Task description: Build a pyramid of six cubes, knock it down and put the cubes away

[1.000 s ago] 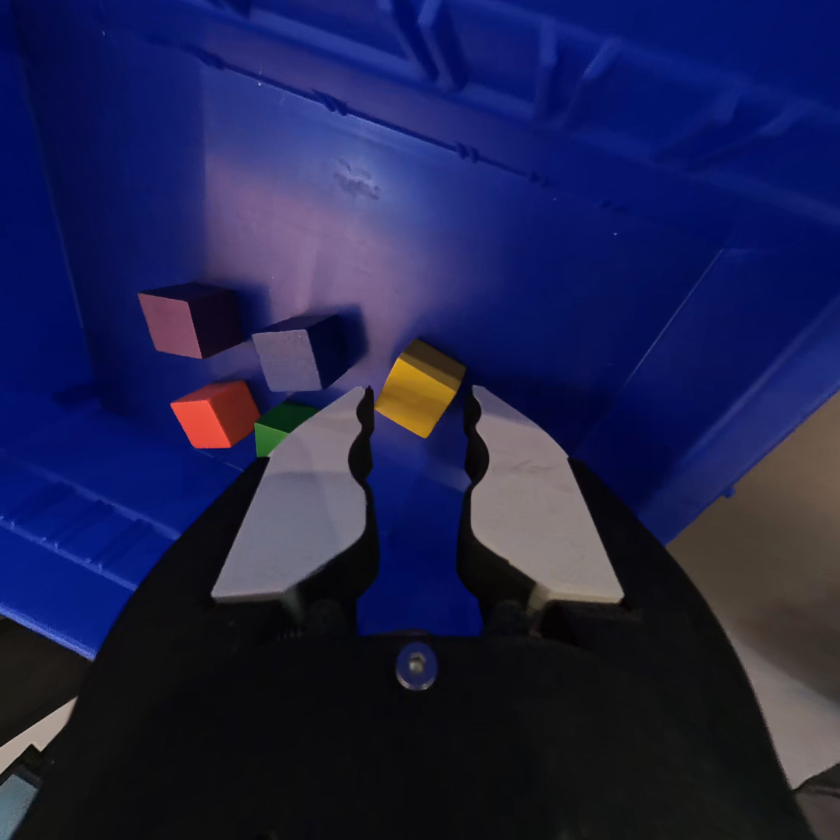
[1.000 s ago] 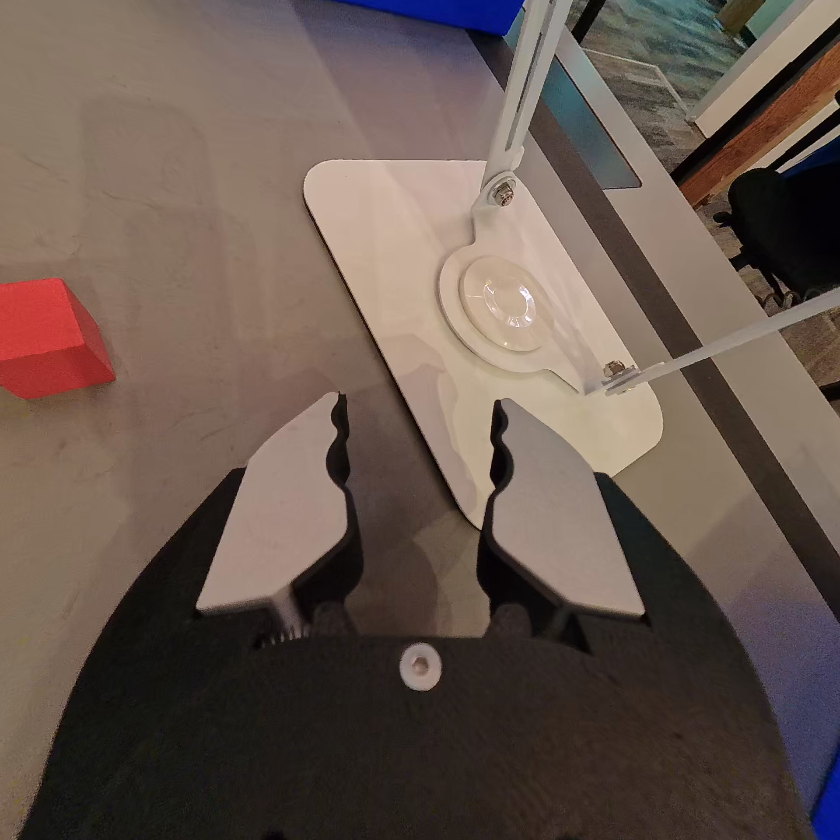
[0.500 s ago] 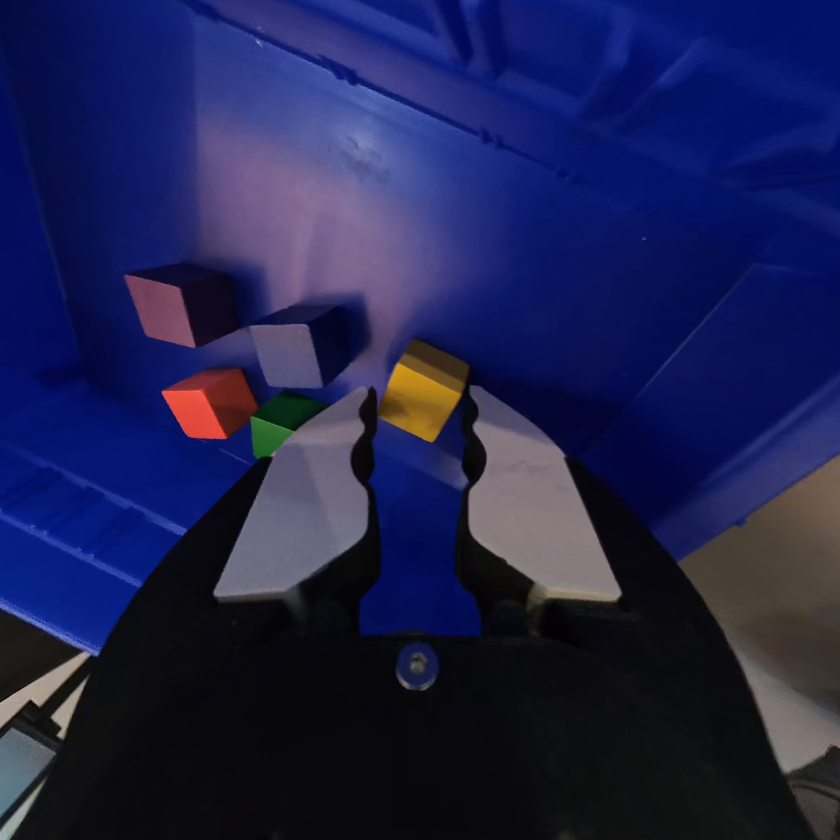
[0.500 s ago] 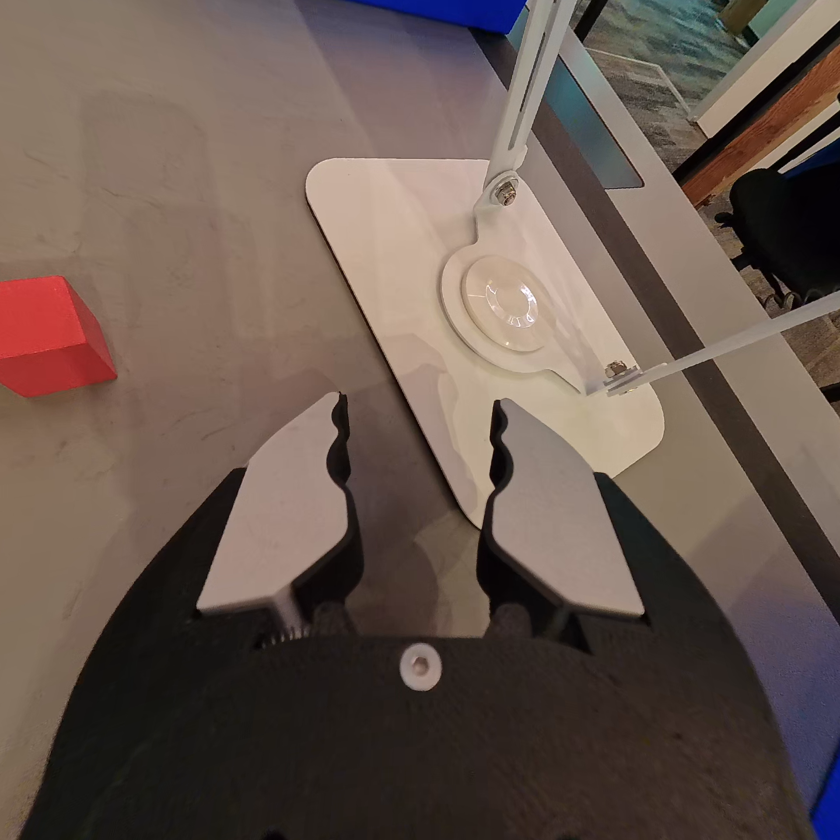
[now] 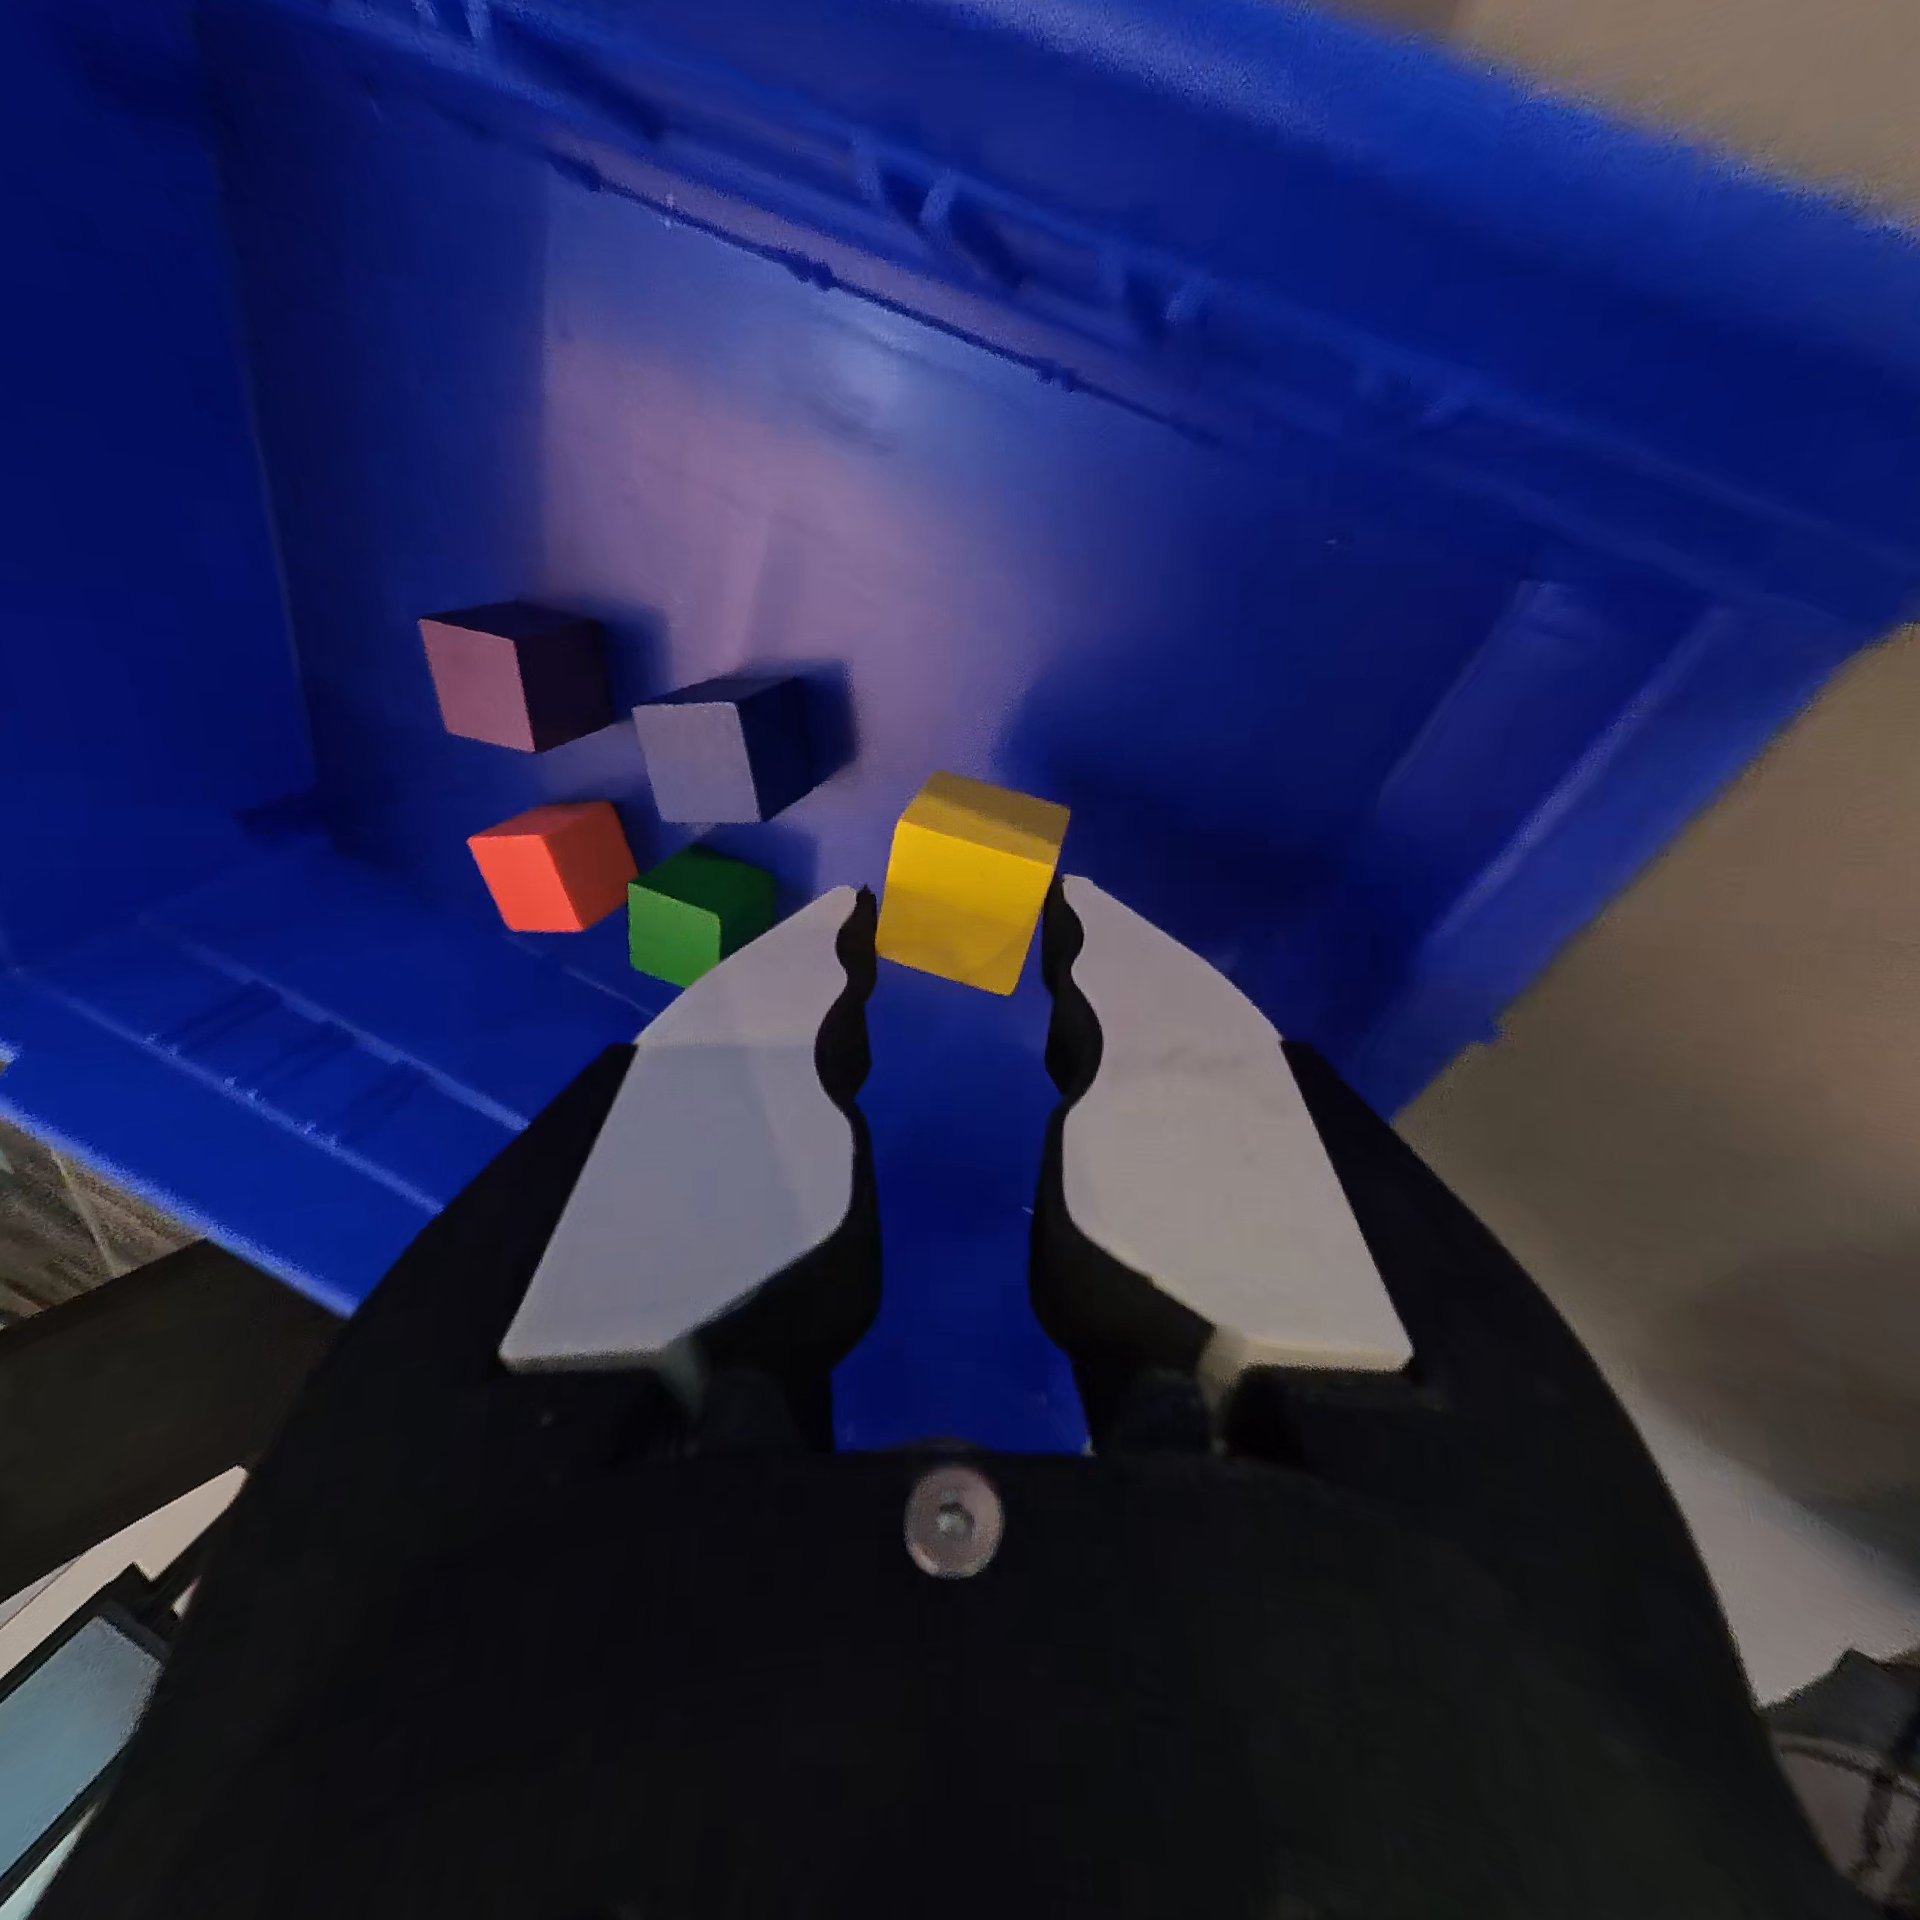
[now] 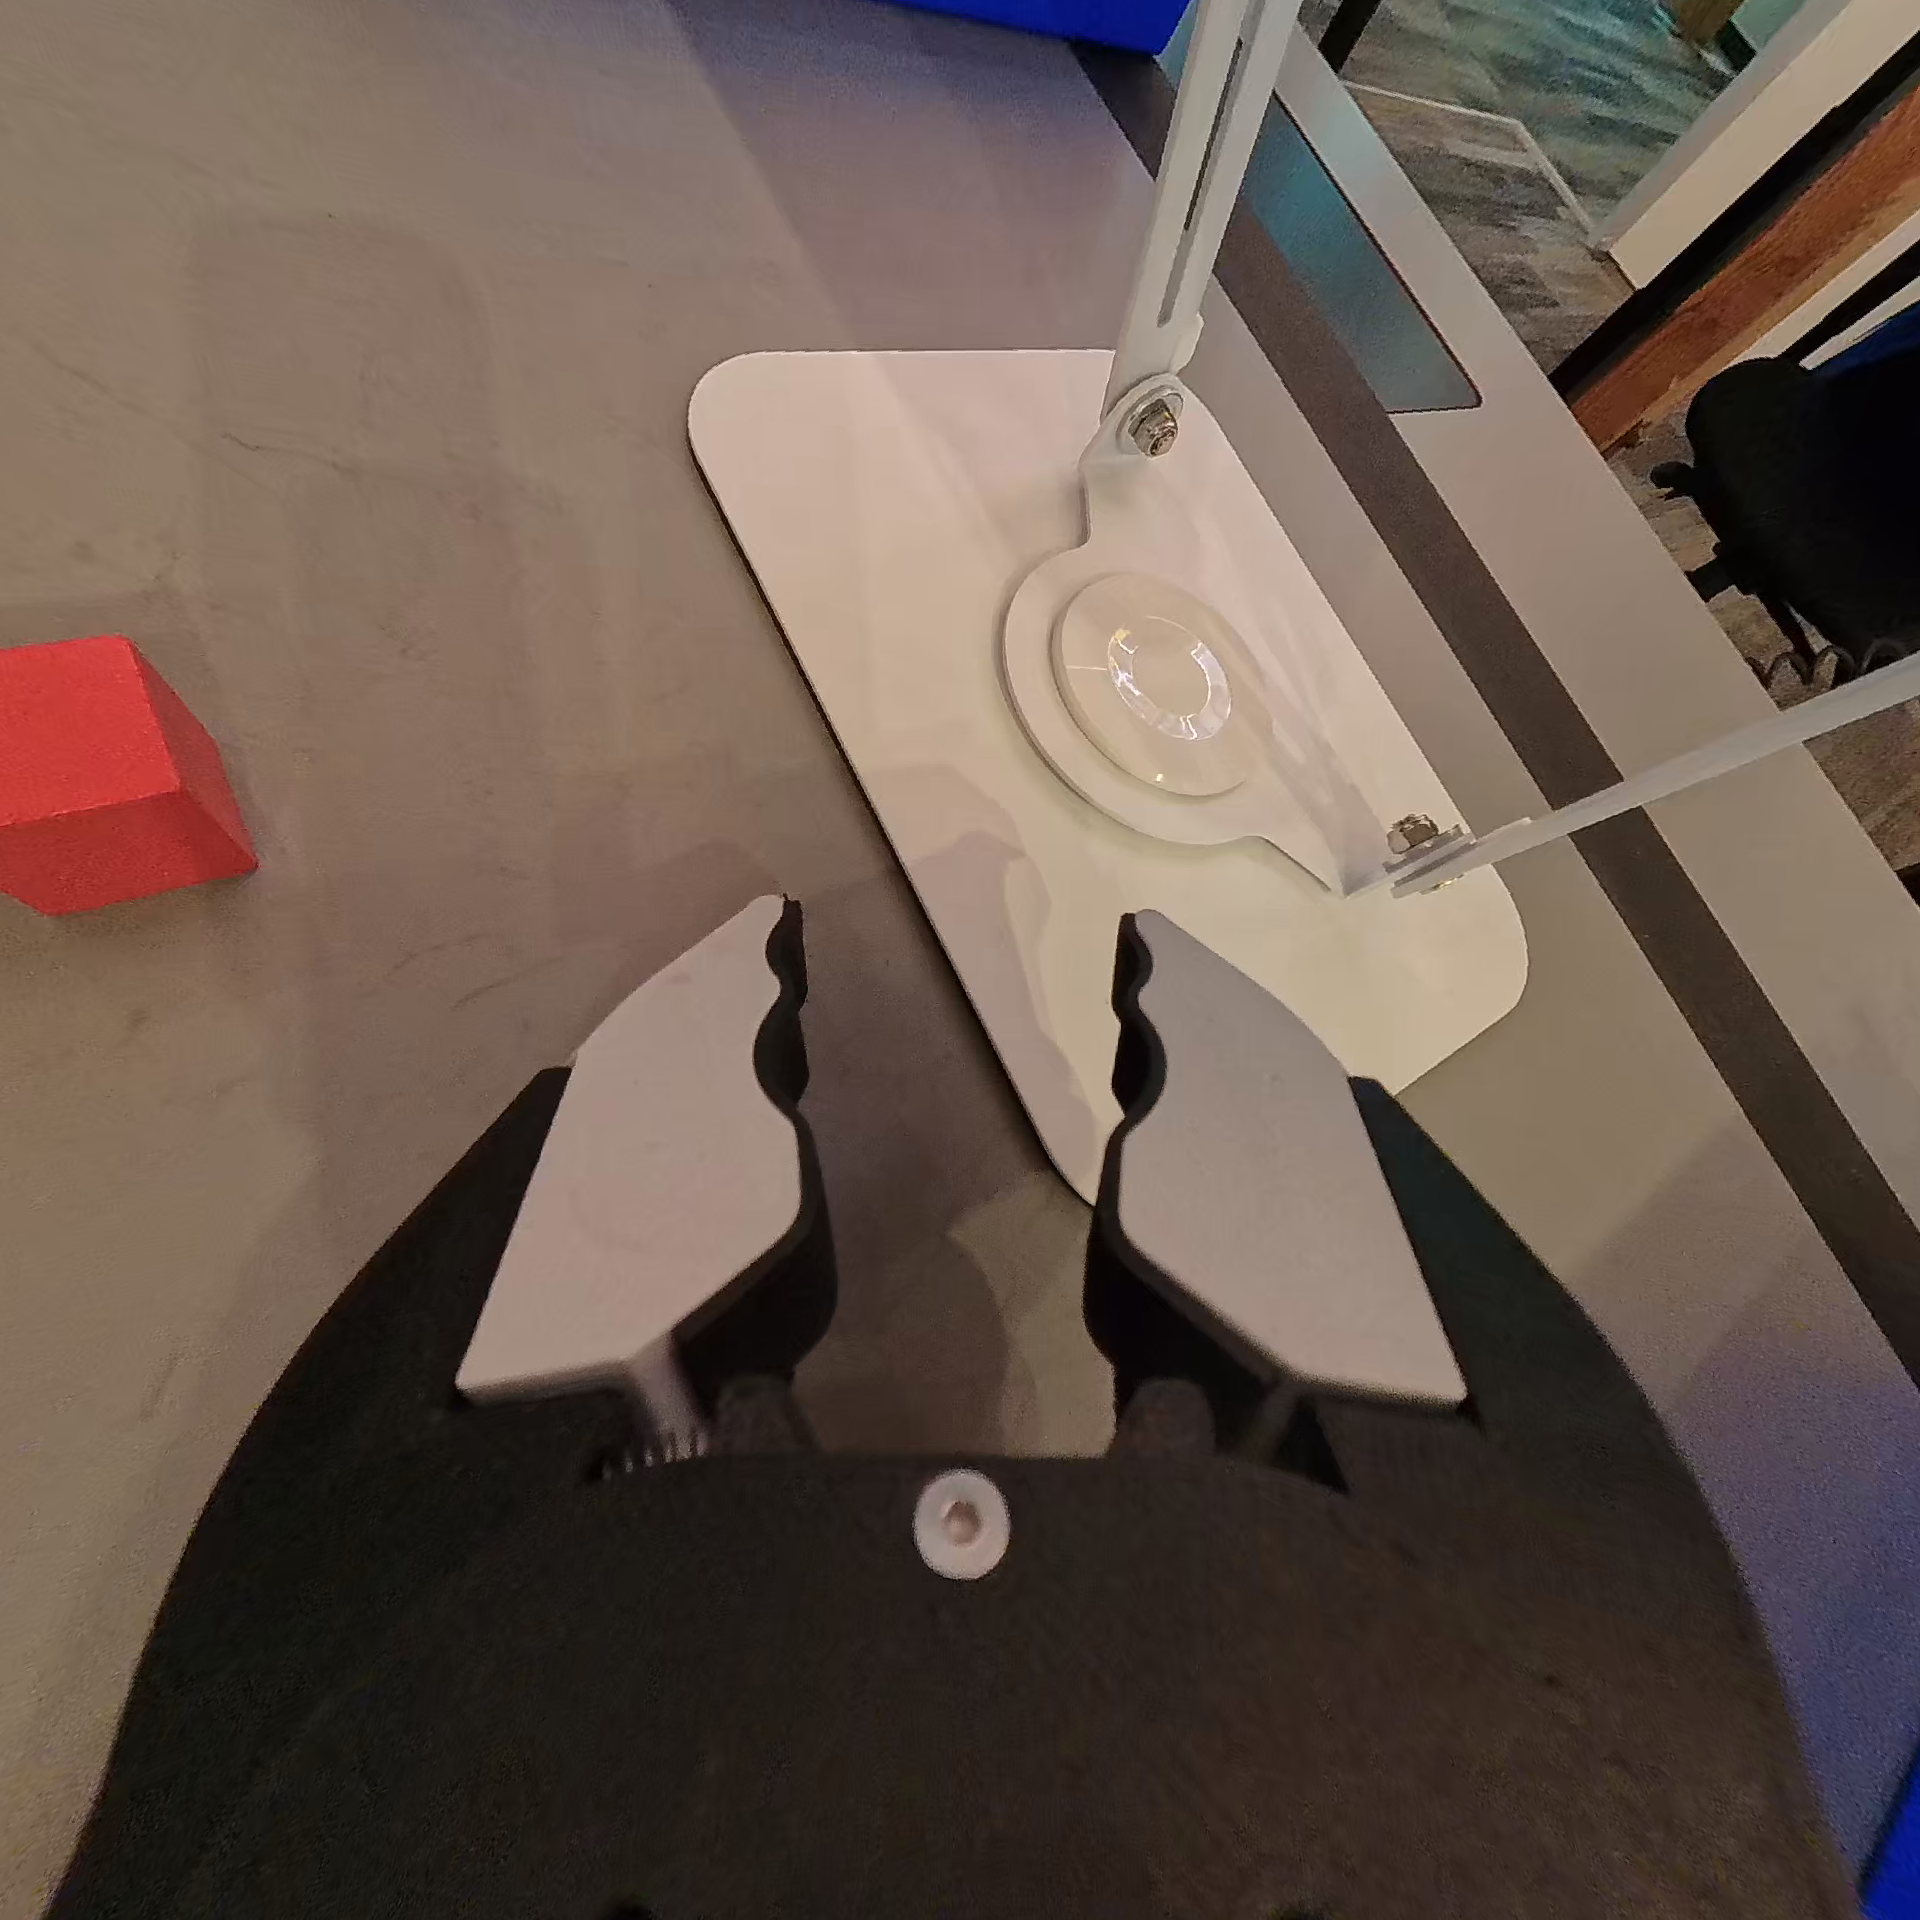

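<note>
Left wrist view: my left gripper hangs open over the blue bin, yellow cube loose on its floor (light, hard, slick-painted; best pinched across flat opposite faces).

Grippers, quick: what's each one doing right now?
Left gripper: fingers either side of the yellow cube; whether they grip it cannot be told.
Right gripper: open, holding nothing.
</note>
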`<move>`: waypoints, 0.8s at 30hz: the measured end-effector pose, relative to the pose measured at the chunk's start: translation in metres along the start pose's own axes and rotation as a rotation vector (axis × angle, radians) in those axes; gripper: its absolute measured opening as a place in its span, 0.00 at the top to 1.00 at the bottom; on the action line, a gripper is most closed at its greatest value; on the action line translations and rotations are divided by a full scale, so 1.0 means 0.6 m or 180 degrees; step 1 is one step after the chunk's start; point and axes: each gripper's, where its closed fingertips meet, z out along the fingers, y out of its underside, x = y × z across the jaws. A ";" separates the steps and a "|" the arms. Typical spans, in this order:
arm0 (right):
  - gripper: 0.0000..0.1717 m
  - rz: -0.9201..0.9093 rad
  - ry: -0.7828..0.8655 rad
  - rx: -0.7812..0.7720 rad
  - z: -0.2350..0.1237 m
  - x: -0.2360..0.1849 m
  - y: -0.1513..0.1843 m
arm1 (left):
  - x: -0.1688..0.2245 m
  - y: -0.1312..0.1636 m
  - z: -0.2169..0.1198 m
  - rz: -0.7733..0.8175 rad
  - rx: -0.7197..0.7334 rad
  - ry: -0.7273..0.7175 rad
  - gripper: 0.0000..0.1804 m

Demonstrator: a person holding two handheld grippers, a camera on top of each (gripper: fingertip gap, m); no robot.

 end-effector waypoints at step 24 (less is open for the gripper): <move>0.67 -0.0016 0.0036 0.0028 -0.002 0.002 -0.002 | 0.383 -0.264 -0.112 0.1792 0.0915 0.0322 0.84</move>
